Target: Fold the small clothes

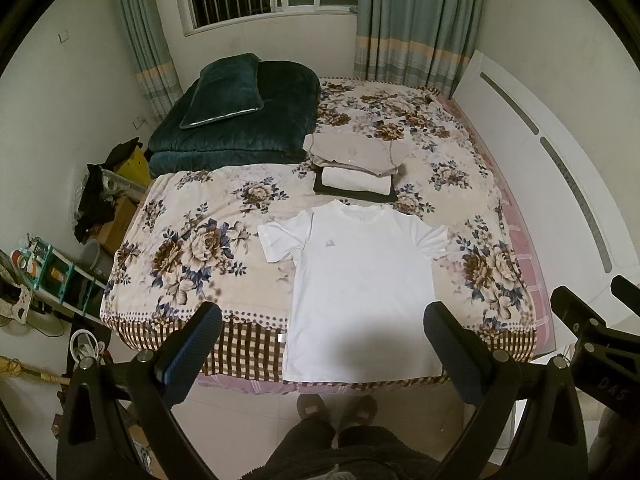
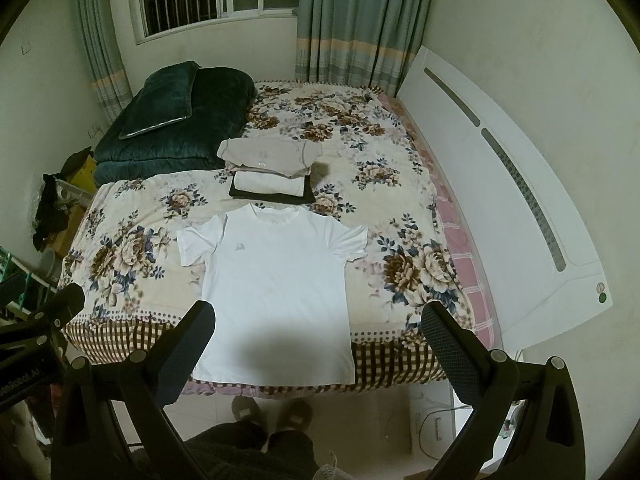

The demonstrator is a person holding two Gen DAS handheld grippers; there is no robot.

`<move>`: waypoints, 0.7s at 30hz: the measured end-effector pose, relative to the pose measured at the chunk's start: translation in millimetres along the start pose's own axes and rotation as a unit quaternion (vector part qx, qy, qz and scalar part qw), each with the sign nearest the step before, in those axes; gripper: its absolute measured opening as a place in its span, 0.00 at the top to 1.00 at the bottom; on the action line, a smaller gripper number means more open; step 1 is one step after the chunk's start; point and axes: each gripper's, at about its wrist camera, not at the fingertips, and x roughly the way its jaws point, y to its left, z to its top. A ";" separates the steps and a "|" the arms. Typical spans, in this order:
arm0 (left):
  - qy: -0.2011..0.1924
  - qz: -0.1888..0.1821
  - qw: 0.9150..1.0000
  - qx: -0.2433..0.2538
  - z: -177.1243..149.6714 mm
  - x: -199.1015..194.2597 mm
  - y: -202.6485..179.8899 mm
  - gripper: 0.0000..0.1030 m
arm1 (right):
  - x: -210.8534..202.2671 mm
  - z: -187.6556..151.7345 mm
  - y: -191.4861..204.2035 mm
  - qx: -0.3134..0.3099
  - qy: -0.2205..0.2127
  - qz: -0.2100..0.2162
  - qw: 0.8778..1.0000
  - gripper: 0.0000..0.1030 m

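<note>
A white T-shirt (image 1: 360, 280) lies spread flat, face up, on the floral bedspread (image 1: 192, 248), collar away from me and hem at the near bed edge. It also shows in the right wrist view (image 2: 276, 280). My left gripper (image 1: 322, 320) is open and empty, held high above the hem. My right gripper (image 2: 318, 320) is open and empty, also high above the near bed edge. Behind the shirt's collar sits a stack of folded clothes (image 1: 356, 160), beige on top, white and dark below; it shows in the right wrist view too (image 2: 272, 168).
A dark green folded quilt and pillow (image 1: 232, 116) fill the far left of the bed. A white headboard (image 2: 500, 184) runs along the right side. Clutter and a shelf (image 1: 52, 276) stand on the floor at left. My slippered feet (image 1: 336, 408) stand at the bed's foot.
</note>
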 end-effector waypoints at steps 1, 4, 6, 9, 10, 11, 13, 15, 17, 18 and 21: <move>0.000 0.000 1.000 0.000 0.1 0.0 -0.3 0.00 | -0.1 0.4 0.2 0.000 0.000 0.000 1.000 0.00; 0.000 -0.001 1.000 0.000 -0.5 -0.2 0.0 0.00 | -0.5 0.6 0.6 0.000 -0.001 0.000 1.000 0.00; -0.001 -0.001 1.000 0.001 -0.8 -0.1 0.1 0.00 | -0.9 0.3 0.6 0.000 -0.001 -0.001 1.000 0.00; -0.001 -0.002 1.000 -0.001 0.2 -0.6 -0.1 0.00 | -1.3 0.9 0.7 0.000 -0.002 -0.001 1.000 0.00; -0.001 -0.002 1.000 0.000 -0.2 -0.5 -0.3 0.00 | -1.5 1.4 1.0 -0.001 -0.002 -0.001 1.000 0.00; -0.001 -0.002 1.000 0.000 -1.7 -0.1 0.1 0.00 | -1.5 1.2 0.7 -0.001 -0.002 0.000 1.000 0.00; 0.001 -0.002 1.000 -0.001 1.8 -2.5 -2.1 0.00 | -1.1 1.0 0.4 0.000 -0.002 -0.001 1.000 0.00; 0.001 -0.002 1.000 -0.001 2.2 -2.9 -3.1 0.00 | -1.0 0.7 0.2 -0.001 -0.003 -0.001 1.000 0.00; 0.000 -0.002 1.000 -0.002 2.6 -3.3 -3.3 0.00 | -2.4 5.0 0.8 -0.001 -0.002 -0.001 1.000 0.00; -0.001 -0.001 1.000 -0.002 3.2 -3.4 -3.8 0.00 | -2.3 4.6 0.9 -0.001 -0.002 -0.001 1.000 0.00; -0.001 -0.002 1.000 -0.003 3.0 -3.4 -3.6 0.00 | -1.8 4.2 0.8 -0.001 -0.003 -0.001 1.000 0.00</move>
